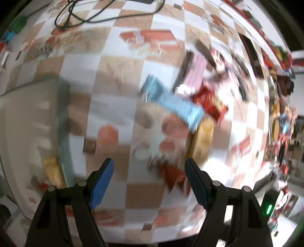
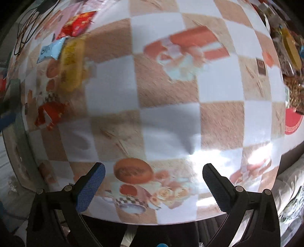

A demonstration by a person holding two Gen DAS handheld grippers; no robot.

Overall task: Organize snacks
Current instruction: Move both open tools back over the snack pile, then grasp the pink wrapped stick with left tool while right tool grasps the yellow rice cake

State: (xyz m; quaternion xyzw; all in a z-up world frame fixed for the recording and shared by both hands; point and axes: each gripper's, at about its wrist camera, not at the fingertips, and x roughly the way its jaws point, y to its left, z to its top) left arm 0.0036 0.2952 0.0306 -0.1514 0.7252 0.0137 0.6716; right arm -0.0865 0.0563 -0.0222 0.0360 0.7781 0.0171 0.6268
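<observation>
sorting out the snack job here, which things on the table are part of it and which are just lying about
Part of the job:
- light blue snack packet
- red snack packet
- round yellow snack pack
- pink packet
- pale storage bin

Just lying about:
- black cable
- checkered tablecloth
- red round mat

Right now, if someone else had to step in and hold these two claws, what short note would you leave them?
Left claw: open, empty, above the checked tablecloth.
Right claw: open, empty, over a bare stretch of cloth.
Snacks: a light blue packet, a yellow packet and red packets lie loose in a cluster ahead of the left claw. The picture is blurred, so labels are unreadable.
Done: nothing I can confirm.
Left: pick up and sort those packets; the blue and yellow ones are nearest.
</observation>
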